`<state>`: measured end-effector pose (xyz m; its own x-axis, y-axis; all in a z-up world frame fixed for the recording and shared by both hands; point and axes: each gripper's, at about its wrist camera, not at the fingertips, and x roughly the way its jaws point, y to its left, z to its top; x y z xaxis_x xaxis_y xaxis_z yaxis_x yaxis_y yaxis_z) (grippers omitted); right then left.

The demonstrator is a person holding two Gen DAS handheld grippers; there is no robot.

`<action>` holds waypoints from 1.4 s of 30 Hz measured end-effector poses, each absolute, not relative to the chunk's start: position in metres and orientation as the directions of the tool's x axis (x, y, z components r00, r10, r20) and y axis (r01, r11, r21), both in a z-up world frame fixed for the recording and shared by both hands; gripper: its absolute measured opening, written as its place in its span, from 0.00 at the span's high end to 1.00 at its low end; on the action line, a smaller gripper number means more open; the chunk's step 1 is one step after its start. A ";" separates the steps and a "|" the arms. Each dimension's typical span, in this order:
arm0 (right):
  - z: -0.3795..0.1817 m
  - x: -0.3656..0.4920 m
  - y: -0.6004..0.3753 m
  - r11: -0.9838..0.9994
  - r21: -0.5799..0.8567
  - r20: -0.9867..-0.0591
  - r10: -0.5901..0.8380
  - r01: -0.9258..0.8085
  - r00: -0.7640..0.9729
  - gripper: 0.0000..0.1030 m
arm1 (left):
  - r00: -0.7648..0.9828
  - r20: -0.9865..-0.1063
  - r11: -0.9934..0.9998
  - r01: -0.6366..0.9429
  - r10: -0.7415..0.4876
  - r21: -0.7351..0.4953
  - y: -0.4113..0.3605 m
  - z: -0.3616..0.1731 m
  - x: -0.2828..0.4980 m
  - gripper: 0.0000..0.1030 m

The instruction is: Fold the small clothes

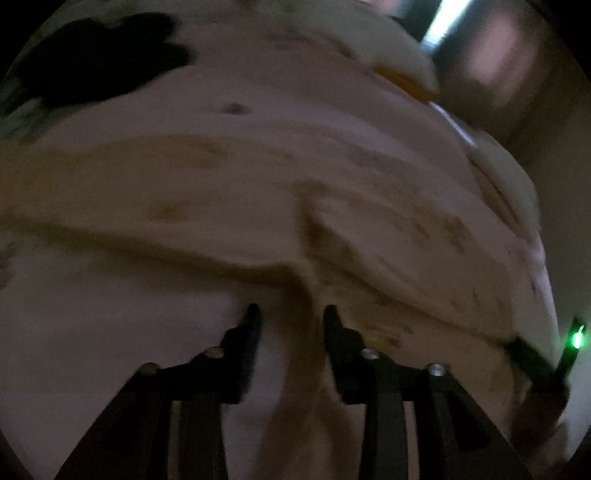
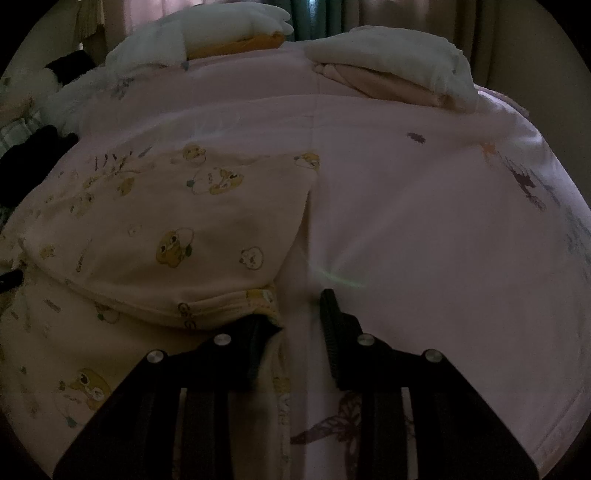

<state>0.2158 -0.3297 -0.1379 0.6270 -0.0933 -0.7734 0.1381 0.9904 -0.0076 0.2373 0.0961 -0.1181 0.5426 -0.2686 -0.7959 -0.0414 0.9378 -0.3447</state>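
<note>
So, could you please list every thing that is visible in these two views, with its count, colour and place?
small garment: one, cream with a bear print, lying partly folded on the bed, left of centre in the right view.
bedsheet: one, pale pink with purple butterfly and flower prints, covering the bed.
folded clothes: one stack, white on top of pink, at the far right edge of the bed.
plush toy: one, white with orange, at the far left edge.
dark item: one, black, far left; too dim to identify.
curtain: green, behind the bed.
left claw: black, open above the garment's edge.
right claw: black, open, at the garment's hem.
</note>
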 end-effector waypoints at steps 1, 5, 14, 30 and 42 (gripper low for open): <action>-0.138 0.216 -0.329 0.990 -0.014 -0.773 -0.098 0.138 0.627 0.71 | 0.551 -0.796 0.935 -0.073 -0.252 -0.346 0.109 -0.112 0.236 0.44; -0.138 0.216 -0.328 0.990 -0.027 -0.772 -0.108 0.137 0.626 0.71 | 0.658 -0.730 0.909 -0.168 -0.184 -0.380 0.186 -0.075 0.225 0.31; -0.137 0.216 -0.331 0.990 -0.004 -0.773 -0.091 0.138 0.628 0.71 | 0.715 -0.675 0.653 -0.425 -0.181 -0.627 0.345 -0.084 0.217 0.27; -0.138 0.216 -0.329 0.990 -0.006 -0.772 -0.093 0.138 0.629 0.71 | 0.653 -0.739 0.592 -0.533 -0.167 -0.604 0.364 -0.136 0.273 0.96; -0.138 0.216 -0.329 0.990 -0.021 -0.771 -0.105 0.140 0.628 0.71 | 0.714 -0.700 0.829 -0.384 -0.012 -0.406 0.304 -0.062 0.272 0.98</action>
<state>0.2161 -0.3285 -0.1382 0.6283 -0.1050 -0.7709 0.1402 0.9899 -0.0206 0.2717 0.3037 -0.0618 0.7136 -0.0123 -0.7005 -0.3842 0.8292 -0.4060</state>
